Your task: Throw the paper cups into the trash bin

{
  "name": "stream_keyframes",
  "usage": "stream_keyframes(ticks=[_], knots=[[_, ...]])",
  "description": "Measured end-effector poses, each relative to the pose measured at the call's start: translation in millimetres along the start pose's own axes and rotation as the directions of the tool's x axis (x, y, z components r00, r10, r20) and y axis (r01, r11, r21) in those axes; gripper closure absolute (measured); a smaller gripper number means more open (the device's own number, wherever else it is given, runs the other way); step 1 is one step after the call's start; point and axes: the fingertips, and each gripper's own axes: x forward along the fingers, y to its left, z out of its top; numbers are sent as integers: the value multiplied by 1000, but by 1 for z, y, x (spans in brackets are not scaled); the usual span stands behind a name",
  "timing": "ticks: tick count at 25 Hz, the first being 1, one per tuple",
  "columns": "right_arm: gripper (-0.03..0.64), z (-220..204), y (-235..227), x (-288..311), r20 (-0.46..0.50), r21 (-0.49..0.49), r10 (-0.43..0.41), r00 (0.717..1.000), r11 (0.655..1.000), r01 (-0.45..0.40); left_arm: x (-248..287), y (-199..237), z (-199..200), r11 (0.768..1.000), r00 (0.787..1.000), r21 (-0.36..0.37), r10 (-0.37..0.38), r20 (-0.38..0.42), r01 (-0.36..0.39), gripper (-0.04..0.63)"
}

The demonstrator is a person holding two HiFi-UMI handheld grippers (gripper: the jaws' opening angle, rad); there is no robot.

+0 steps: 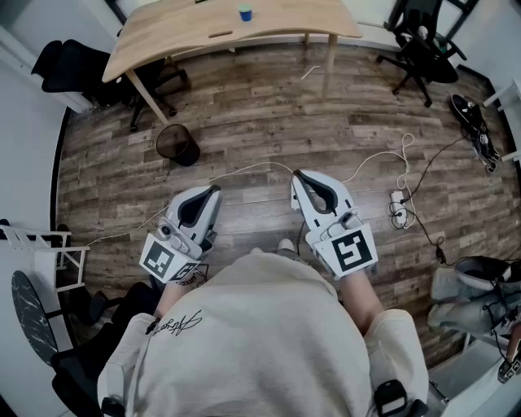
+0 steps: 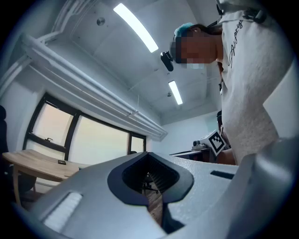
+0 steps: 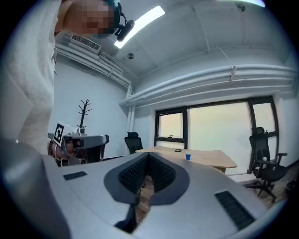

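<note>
A small blue paper cup (image 1: 245, 12) stands on the light wooden table (image 1: 179, 32) at the far side of the room. It shows in the right gripper view too, as the cup (image 3: 188, 157) on the table (image 3: 208, 158). A black mesh trash bin (image 1: 177, 145) sits on the wooden floor in front of the table's left leg. My left gripper (image 1: 215, 190) and right gripper (image 1: 297, 174) are held side by side close to my body, pointing toward the table. Both are shut and hold nothing: left gripper (image 2: 147, 153), right gripper (image 3: 148, 154).
Black office chairs stand at the far left (image 1: 69, 69) and far right (image 1: 419, 41). A white cable (image 1: 260, 167) runs across the floor to a power strip (image 1: 398, 208) at the right. A coat rack (image 3: 84, 112) stands by the wall.
</note>
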Motion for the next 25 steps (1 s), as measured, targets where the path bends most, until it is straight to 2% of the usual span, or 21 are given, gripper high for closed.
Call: stream_keyframes(ticks=[8,13,18,21,25], knots=[[606,-6,1,-7,-15,3,-9,1000,1000,9,-4,-2,-1,1000,1000,4,5,-2,-5,591],[606,-1,0,-7,17,-11,-22,1000,1000,22,-8,-2,1,1000,1000,3,8,-1,-8,591],[606,-2,-14,-12,12,-17,-151,988,988,151,-14,5,4,1000,1000,7,22,6,-22,591],[606,2,-16,-16,56,13,-171,984,985,170,-25,13,4,999,999,2,43,6,-43,591],[606,2,-16,-20,63,39,-210,976,977,208,-38,24,4,998,998,-15,62,3,-62,591]])
